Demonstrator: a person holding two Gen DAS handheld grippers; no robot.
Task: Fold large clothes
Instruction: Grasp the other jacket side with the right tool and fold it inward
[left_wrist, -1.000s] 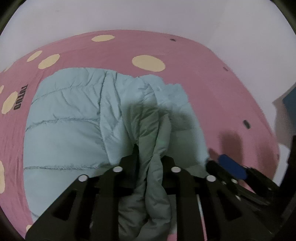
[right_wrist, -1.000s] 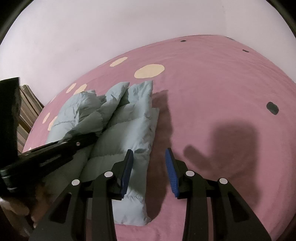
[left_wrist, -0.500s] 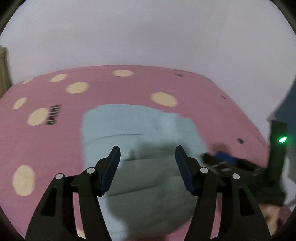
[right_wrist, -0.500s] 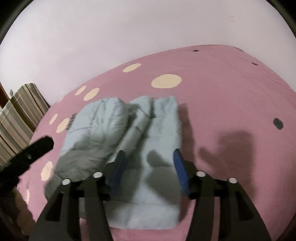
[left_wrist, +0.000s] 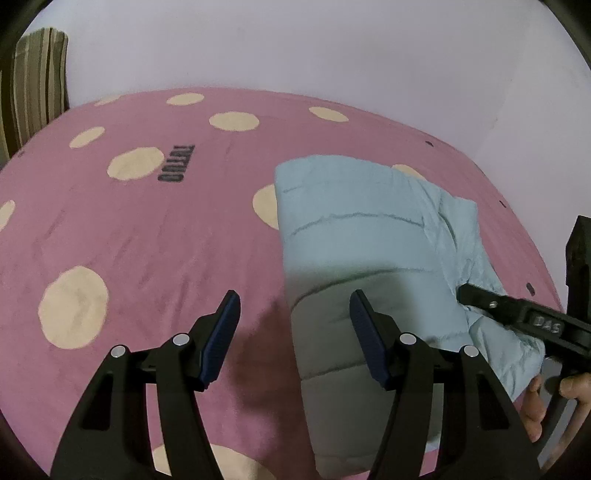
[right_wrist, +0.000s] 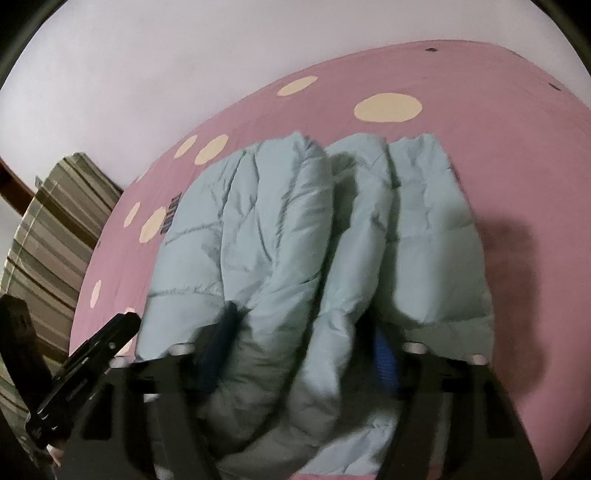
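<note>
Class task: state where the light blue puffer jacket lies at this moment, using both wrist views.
The puffer jacket lies folded on the pink dotted bedspread, right of centre in the left wrist view. In the right wrist view its near folds sit between the jaws of the closing right claw.

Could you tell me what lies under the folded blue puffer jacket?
The puffer jacket rests on a pink bedspread with cream dots; one cream dot slips partly beneath its edge. Whatever else lies under it is covered.

Black two-finger left gripper (left_wrist: 291, 332) with ribbed blue pads (left_wrist: 221, 339), silver screws (left_wrist: 180, 339); right gripper (right_wrist: 303, 354) likewise black, blurred.
</note>
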